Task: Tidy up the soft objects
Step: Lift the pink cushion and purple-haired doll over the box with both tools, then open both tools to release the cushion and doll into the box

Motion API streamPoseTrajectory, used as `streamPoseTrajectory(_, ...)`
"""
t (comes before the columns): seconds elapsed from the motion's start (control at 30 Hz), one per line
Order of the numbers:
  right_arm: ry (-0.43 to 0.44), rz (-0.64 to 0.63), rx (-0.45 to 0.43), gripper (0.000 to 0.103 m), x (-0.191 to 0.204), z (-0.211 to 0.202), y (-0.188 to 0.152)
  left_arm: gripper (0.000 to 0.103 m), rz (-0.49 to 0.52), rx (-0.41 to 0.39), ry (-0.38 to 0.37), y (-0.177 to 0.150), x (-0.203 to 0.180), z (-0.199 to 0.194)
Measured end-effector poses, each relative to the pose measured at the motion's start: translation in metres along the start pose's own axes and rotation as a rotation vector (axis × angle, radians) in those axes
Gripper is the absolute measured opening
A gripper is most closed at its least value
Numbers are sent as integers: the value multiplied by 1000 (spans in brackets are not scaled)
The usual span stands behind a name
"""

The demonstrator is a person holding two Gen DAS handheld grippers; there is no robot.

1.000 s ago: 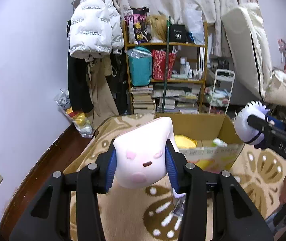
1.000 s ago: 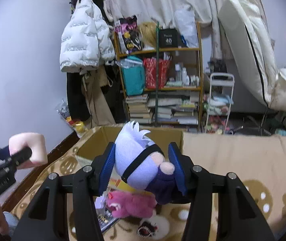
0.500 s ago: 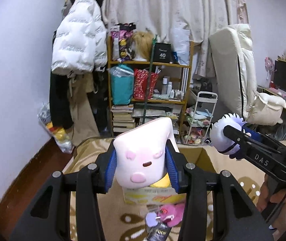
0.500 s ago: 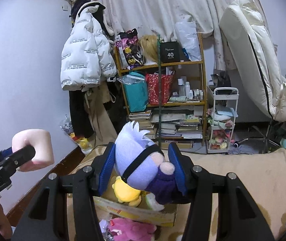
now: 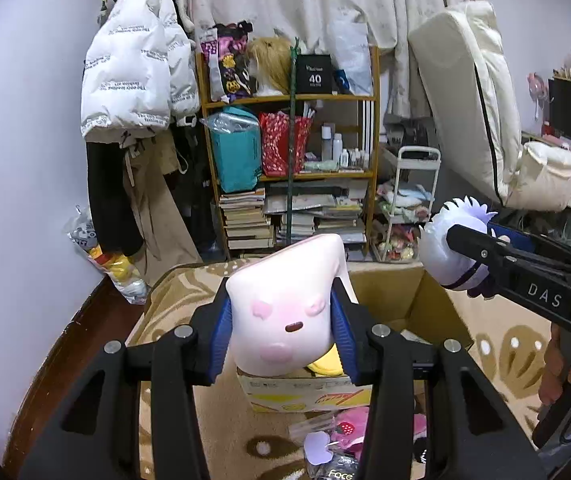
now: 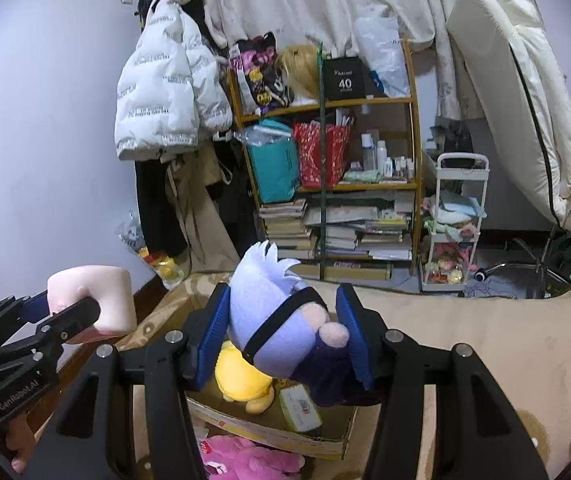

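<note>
Both toys have travelled toward the cardboard box (image 5: 401, 300) since a second ago, when the left view showed the box off to the right and farther away; now the pink pig cushion (image 5: 285, 324) hangs just above its near wall, squeezed between the blue pads of the left gripper (image 5: 283, 336), whose jaws are closed on it; the purple plush (image 6: 281, 320) sits clamped in the right gripper (image 6: 285, 332), over the box opening where a yellow toy (image 6: 243, 376) already lies. Risk, as I judge it: the cushion is over the edge rather than the middle, so letting go here could bounce it off the wall onto the rug (image 5: 517, 356), beside the pink toy (image 6: 245, 458) lying there; the two tools are near each other and could knock together if both drop at once. Each gripper points forward and somewhat downward; a hand (image 5: 561, 368) holds the right tool's handle.
</note>
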State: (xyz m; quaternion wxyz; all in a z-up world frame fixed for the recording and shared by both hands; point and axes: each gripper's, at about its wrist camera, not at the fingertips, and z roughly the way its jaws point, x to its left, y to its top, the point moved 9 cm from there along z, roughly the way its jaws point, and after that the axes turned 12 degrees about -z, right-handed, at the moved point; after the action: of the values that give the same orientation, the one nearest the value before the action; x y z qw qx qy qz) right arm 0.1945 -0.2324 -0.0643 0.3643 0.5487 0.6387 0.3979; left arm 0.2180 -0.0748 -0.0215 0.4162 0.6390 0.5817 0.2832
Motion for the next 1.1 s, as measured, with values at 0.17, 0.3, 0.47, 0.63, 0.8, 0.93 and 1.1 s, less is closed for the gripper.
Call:
streamPoseTrajectory(0.17,29,16,42,57,3,15,-14,44,42,32,8,-15,-5,17)
streamPoseTrajectory(0.3,46,21,71,58,6,25,-22,45,38,76,-9,-25,-6,30)
streamPoseTrajectory(0.47,56,25,108,58,6,35,-34,46,39,113,0,-39,-4,43)
streamPoseTrajectory(0.63,64,28,135,60,6,41,-39,47,17,154,-21,-46,-3,54)
streamPoseTrajectory(0.8,65,16,164,61,6,47,-46,52,17,164,-14,-50,-2,62)
streamPoseTrajectory(0.93,76,28,191,62,6,52,-53,57,17,176,-12,-54,-2,65)
streamPoseTrajectory(1.1,85,40,207,64,5,56,-57,69,-6,178,-7,-55,4,67)
